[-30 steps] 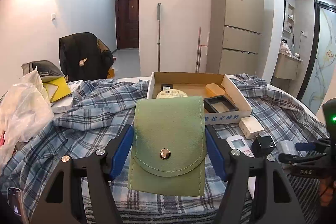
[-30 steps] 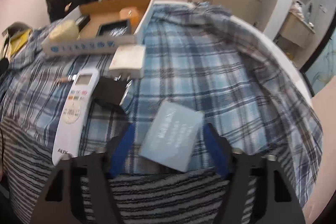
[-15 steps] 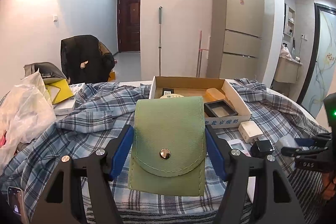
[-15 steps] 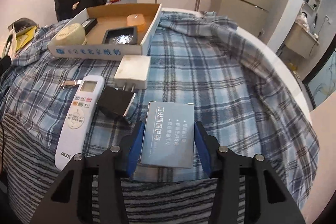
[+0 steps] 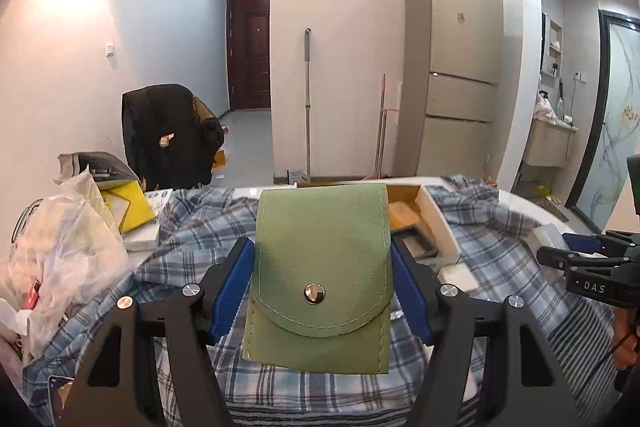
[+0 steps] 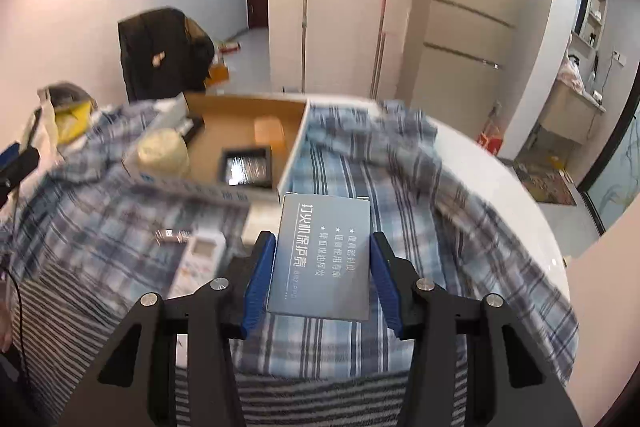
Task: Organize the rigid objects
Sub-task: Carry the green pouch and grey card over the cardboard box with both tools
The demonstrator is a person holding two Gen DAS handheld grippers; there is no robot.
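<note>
The left claw stands fairly wide, its blue pads pressed to the two side edges of a green felt pouch with a metal snap on its flap; the pouch is carried clear above the plaid cloth. Felt is soft and light, so I judge it will bow if squeezed harder, and the side seams where it is gripped, low near the flap, look like the stiffest hold. The right claw has just been closing and is now drawn in narrow on the long edges of a flat grey-blue box printed with white characters, held off the cloth. That box looks like thin card, light and rigid across its width but smooth-faced, so it could slide out of the pads if tipped steeply; gripping near its middle, as here, seems the balanced place. Beyond it, on the cloth-covered counter, lies an open cardboard tray holding a cream round tub, an orange block and a small black tray. Near the box's left a white remote control rests on the cloth, blurred. The cardboard tray seems the likely home for both carried items.
</note>
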